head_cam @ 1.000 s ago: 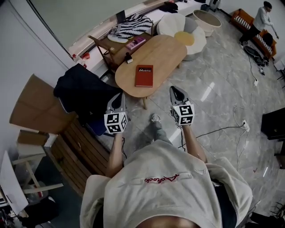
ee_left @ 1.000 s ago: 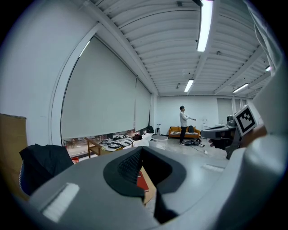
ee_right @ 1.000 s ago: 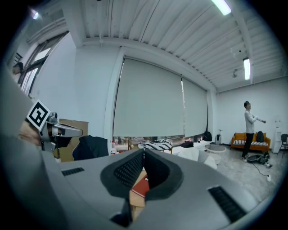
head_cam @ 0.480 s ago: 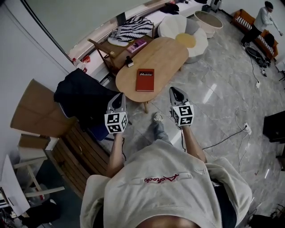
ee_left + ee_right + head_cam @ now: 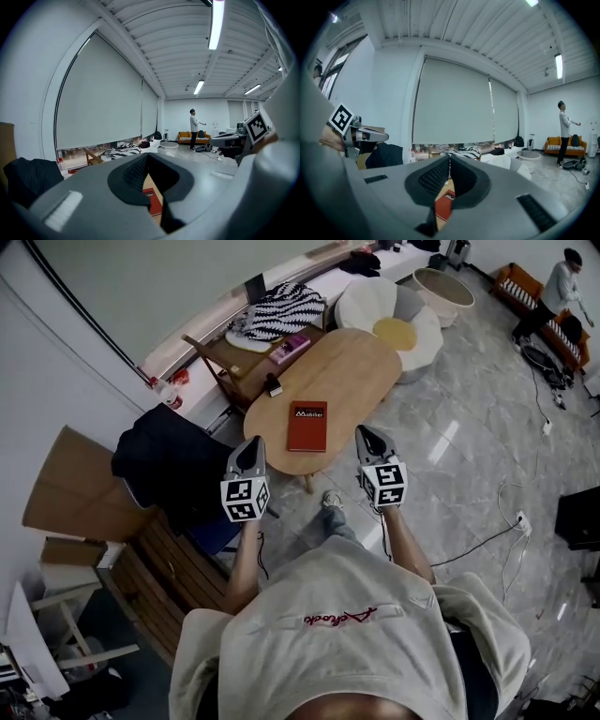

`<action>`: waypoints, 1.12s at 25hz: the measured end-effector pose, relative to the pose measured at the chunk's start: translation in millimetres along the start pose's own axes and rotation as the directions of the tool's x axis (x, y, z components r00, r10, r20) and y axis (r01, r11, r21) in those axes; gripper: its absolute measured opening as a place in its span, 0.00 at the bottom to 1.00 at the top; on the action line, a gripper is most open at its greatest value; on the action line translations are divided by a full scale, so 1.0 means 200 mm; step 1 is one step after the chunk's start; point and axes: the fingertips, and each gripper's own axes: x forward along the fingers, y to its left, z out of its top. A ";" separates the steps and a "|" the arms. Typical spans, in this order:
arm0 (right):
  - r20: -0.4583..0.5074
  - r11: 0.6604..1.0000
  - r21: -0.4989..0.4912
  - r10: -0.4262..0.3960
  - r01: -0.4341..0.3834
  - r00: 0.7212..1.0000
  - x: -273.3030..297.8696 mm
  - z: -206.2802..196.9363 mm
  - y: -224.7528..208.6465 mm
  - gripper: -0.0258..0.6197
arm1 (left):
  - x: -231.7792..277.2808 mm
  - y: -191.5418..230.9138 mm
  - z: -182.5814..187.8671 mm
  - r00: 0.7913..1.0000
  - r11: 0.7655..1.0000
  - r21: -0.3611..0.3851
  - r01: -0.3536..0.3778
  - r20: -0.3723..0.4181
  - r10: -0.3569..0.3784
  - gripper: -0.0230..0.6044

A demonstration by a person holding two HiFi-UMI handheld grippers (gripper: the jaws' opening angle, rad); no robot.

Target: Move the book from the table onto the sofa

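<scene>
Lying flat near the close end of the oval table (image 5: 352, 362), the red book (image 5: 307, 426) is left untouched. The left gripper (image 5: 252, 442) and the right gripper (image 5: 362, 432) are held level on either side of it, jaws pressed together and empty, probably because no pick-up is begun yet. An orange sofa (image 5: 517, 279) is seen well apart.

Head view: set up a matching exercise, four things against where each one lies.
1 red book
2 striped cloth
3 dark jacket
4 flower cushion

A on the floor beyond the oval table
B on the oval table
C on the small wooden table by the window
D heaped at left, beside the left gripper

Pairs: 1-B, 2-C, 3-D, 4-A
</scene>
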 end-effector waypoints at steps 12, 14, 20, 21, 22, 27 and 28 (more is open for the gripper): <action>-0.017 0.999 -0.006 0.037 -0.037 0.999 0.47 0.08 -0.25 0.05 | 0.49 0.13 0.08 1.000 1.000 -0.020 -0.010 -0.025 0.009 0.05; -0.020 0.999 -0.009 0.045 -0.045 0.999 0.54 0.09 -0.29 0.05 | 0.57 0.15 0.10 0.999 1.000 -0.022 -0.011 -0.030 0.010 0.05; -0.025 0.998 -0.015 0.063 -0.064 0.998 0.74 0.13 -0.39 0.05 | 0.78 0.19 0.14 0.999 1.000 -0.025 -0.015 -0.037 0.014 0.05; -0.024 0.998 -0.015 0.067 -0.068 0.997 0.77 0.14 -0.41 0.05 | 0.82 0.20 0.15 0.999 1.000 -0.025 -0.016 -0.038 0.015 0.05; -0.024 0.997 -0.014 0.070 -0.071 0.997 0.79 0.14 -0.43 0.05 | 0.85 0.20 0.15 0.999 1.000 -0.025 -0.017 -0.039 0.016 0.05; -0.036 0.997 -0.006 0.083 -0.083 0.996 0.93 0.13 -0.53 0.05 | 0.99 0.23 0.16 0.998 0.999 -0.028 -0.031 -0.052 0.029 0.05; -0.038 0.996 -0.005 0.088 -0.088 0.995 0.96 0.13 -0.55 0.05 | 1.02 0.23 0.16 0.998 0.999 -0.028 -0.035 -0.055 0.033 0.05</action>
